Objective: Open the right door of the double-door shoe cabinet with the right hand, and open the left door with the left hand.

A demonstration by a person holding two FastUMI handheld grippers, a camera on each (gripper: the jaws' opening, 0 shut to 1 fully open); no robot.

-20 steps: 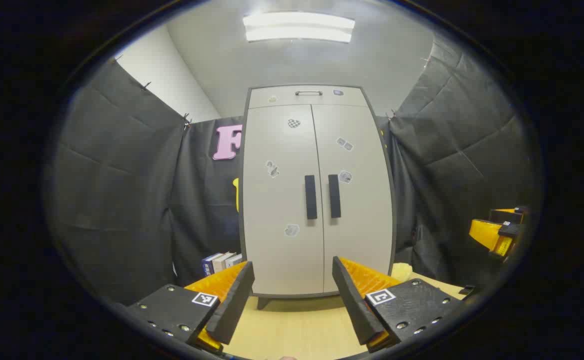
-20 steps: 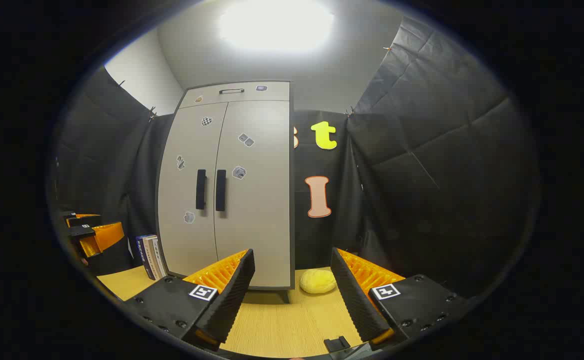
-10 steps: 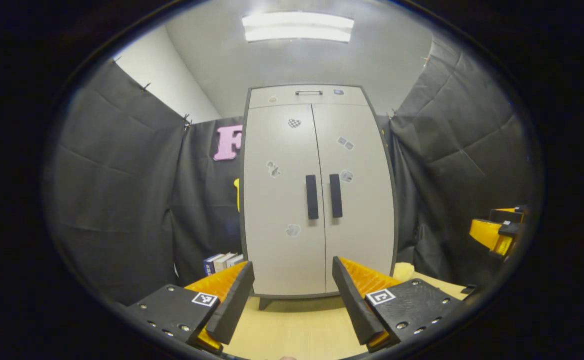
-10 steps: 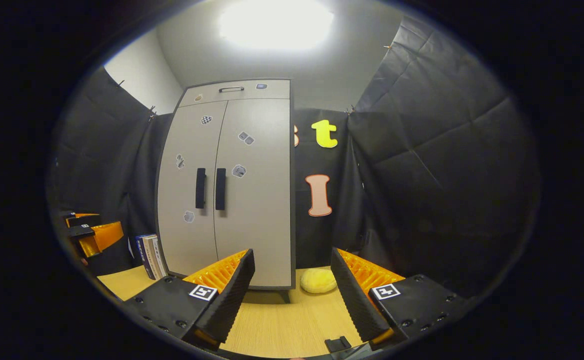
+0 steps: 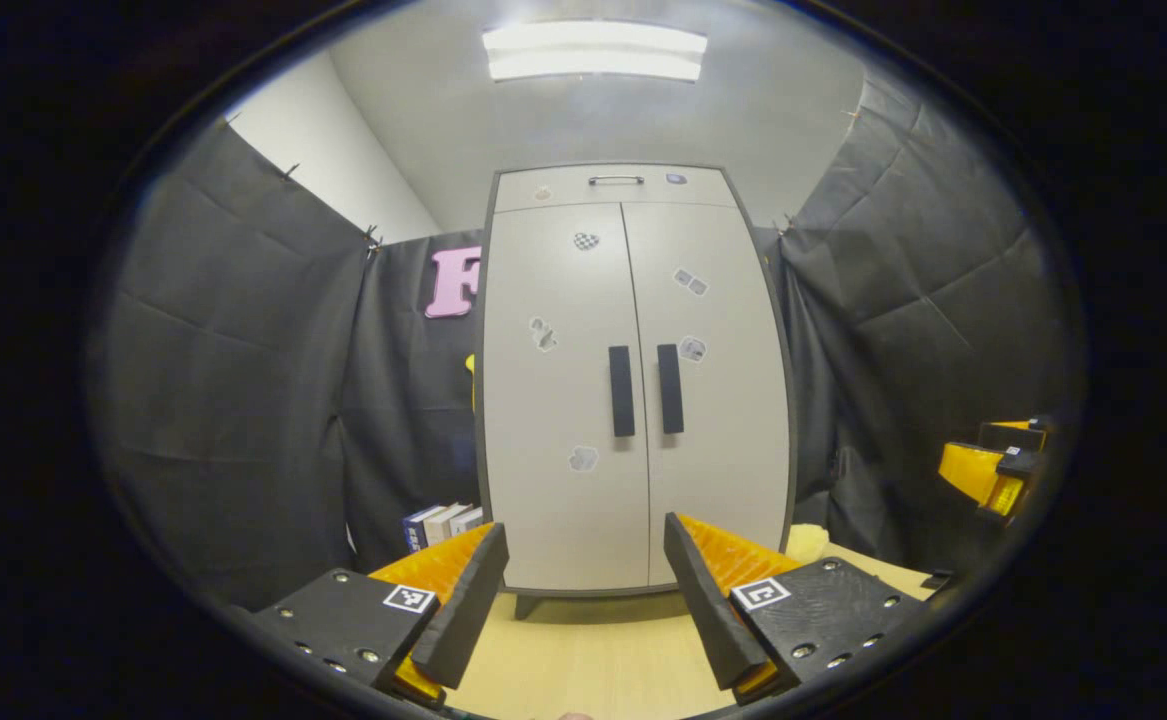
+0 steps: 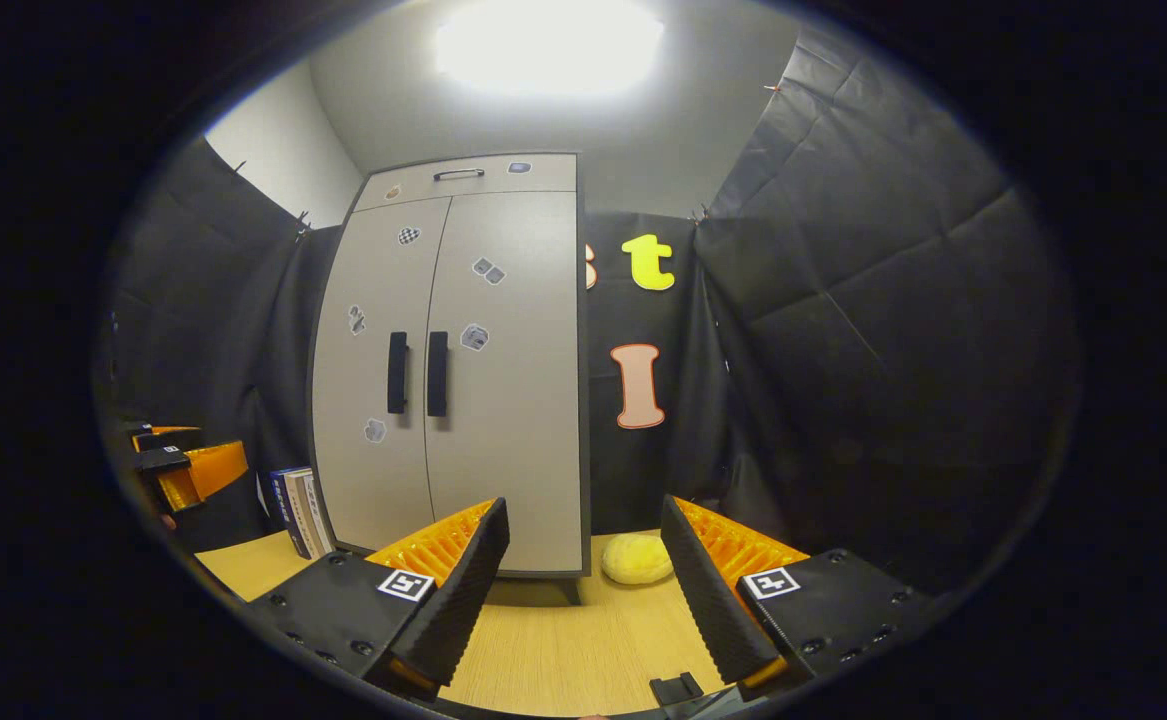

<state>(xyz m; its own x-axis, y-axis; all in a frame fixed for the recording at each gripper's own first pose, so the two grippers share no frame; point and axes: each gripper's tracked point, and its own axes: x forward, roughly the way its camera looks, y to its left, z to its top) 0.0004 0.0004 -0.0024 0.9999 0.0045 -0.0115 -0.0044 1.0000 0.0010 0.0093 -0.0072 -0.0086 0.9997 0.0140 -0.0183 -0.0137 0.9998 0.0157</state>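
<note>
A tall light-grey shoe cabinet (image 5: 633, 300) stands on the wooden table straight ahead in the left gripper view, both doors closed. Its left door handle (image 5: 621, 391) and right door handle (image 5: 670, 389) are dark vertical bars side by side. My left gripper (image 5: 583, 600) is open, well short of the cabinet. In the right gripper view the cabinet (image 6: 463, 300) sits left of centre, with the right handle (image 6: 437, 373) beside the left handle (image 6: 397, 372). My right gripper (image 6: 583, 590) is open and far from it. The other gripper (image 5: 993, 465) appears at the right edge, and the left one (image 6: 183, 465) at that view's left edge.
Several books (image 6: 298, 510) stand against the cabinet's left side. A yellow soft lump (image 6: 636, 558) lies on the wooden table (image 6: 563, 650) to the cabinet's right. Black cloth walls close in on both sides.
Both views have shifted only slightly; the cabinet looks marginally nearer. Doors stay closed and both grippers stay open.
</note>
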